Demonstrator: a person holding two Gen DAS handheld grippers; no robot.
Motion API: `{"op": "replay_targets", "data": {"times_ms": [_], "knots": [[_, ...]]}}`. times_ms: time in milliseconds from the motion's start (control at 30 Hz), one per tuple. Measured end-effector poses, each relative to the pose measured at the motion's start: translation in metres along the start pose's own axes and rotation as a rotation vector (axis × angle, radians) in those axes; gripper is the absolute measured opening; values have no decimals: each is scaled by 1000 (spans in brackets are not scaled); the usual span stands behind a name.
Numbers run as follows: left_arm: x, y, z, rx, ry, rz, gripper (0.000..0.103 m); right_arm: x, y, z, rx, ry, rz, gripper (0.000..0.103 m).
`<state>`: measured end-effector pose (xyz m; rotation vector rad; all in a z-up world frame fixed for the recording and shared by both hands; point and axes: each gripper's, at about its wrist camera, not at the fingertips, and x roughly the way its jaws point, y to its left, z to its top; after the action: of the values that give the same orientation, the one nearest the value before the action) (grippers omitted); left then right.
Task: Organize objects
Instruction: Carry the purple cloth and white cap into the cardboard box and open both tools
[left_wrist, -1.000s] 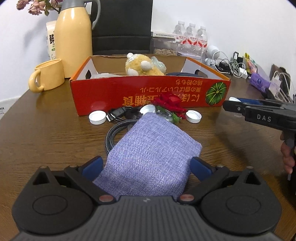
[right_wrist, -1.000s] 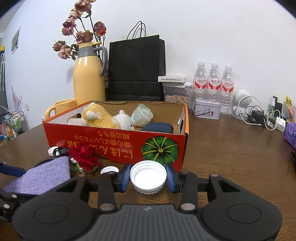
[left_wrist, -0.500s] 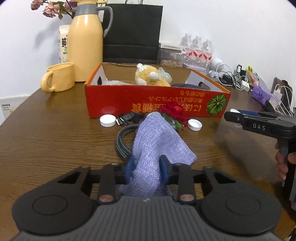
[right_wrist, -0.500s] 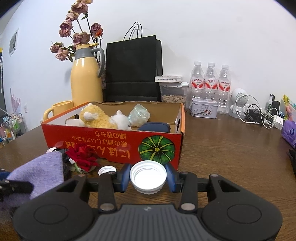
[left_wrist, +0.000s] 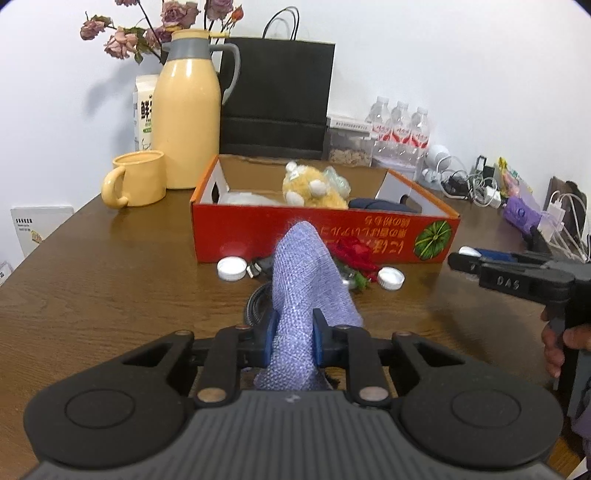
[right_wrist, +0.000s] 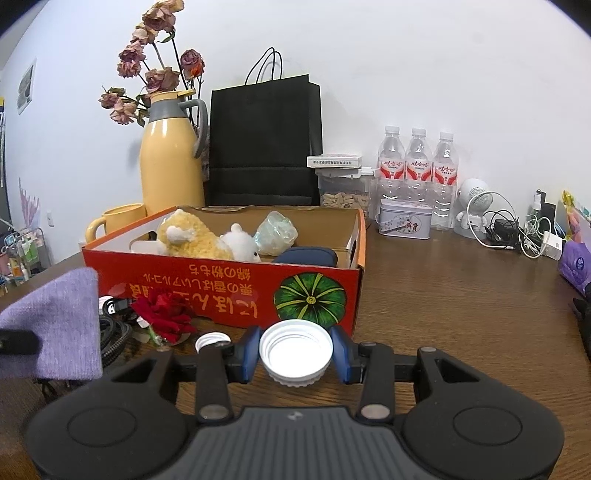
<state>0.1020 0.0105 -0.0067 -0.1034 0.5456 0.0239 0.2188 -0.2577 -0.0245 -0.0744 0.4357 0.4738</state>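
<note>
My left gripper (left_wrist: 293, 341) is shut on a purple woven pouch (left_wrist: 304, 280), bunched between the blue pads and lifted off the table; the pouch (right_wrist: 55, 325) also shows at the left of the right wrist view. My right gripper (right_wrist: 295, 354) is shut on a white jar lid (right_wrist: 295, 350), held just above the table in front of the red cardboard box (right_wrist: 229, 280). From the left wrist view the right gripper (left_wrist: 517, 277) sits at the right. The box (left_wrist: 321, 236) holds a yellow plush toy (left_wrist: 314, 188), a crumpled wrapper and a dark blue item.
In front of the box lie a red rose (left_wrist: 354, 254), two small white caps (left_wrist: 232, 268) (left_wrist: 390, 277) and a braided black cable (left_wrist: 258, 301). Behind stand a yellow thermos (left_wrist: 186, 110), yellow mug (left_wrist: 135, 182), black paper bag (left_wrist: 277, 96), water bottles (right_wrist: 419, 170) and chargers (right_wrist: 517, 229).
The left gripper's jaws closed on the pouch, which crumpled from lying flat into a raised bunch, and it lifted slightly. The right gripper kept still with the lid.
</note>
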Motion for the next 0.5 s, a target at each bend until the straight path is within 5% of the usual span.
{"op": "replay_targets", "data": {"times_ms": [500], "knots": [[0,-17,49,9,-139,-73,20,-14,9,25,-23,-105,48,39]]}}
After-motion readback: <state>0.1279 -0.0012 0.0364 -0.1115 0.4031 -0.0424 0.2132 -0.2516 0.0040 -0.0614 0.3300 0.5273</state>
